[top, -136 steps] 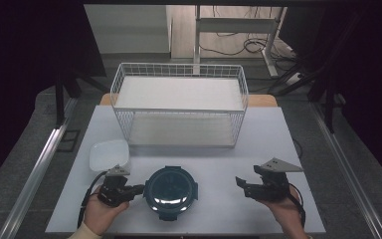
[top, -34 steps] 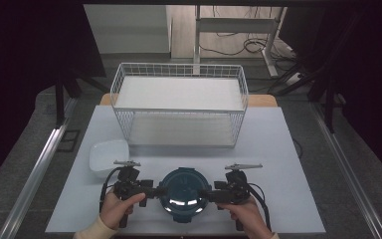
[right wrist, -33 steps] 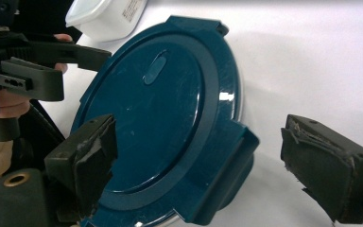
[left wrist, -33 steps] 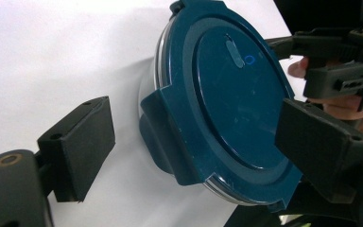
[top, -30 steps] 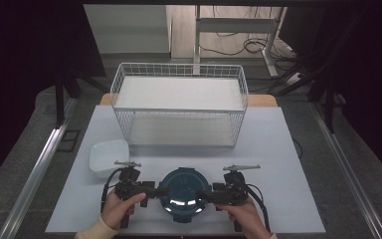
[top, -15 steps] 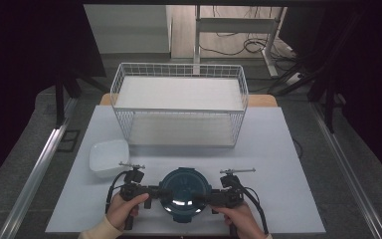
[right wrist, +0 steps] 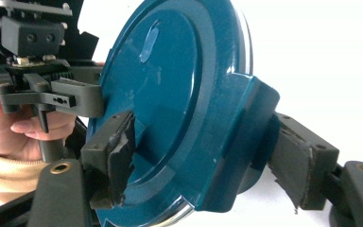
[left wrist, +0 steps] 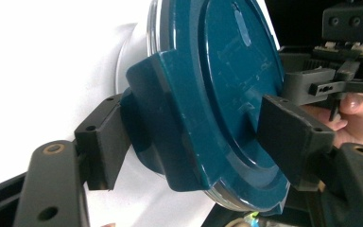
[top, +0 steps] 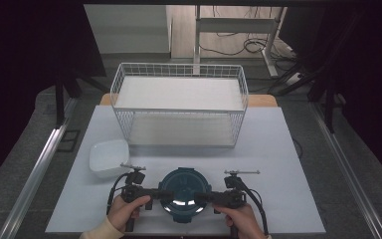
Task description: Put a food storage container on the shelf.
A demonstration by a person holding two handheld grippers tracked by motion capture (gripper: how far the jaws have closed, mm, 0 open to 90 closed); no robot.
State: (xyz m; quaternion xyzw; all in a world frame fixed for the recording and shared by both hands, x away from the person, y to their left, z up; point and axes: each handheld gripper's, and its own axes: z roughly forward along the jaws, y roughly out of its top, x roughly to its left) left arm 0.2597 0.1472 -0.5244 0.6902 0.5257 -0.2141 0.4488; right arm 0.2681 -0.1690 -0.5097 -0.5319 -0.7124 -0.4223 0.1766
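The white table (top: 288, 164) carries a wire basket (top: 179, 107) at the back and a white bowl (top: 108, 157) front left. At the front edge sits a round container with a teal lid (top: 184, 191), between the two hands. The left gripper (top: 158, 194) has just been closing and pinches the lid's left clip (left wrist: 165, 137), one jaw under it and one on top. The right gripper (top: 203, 198) has likewise been closing and pinches the right clip (right wrist: 246, 137).
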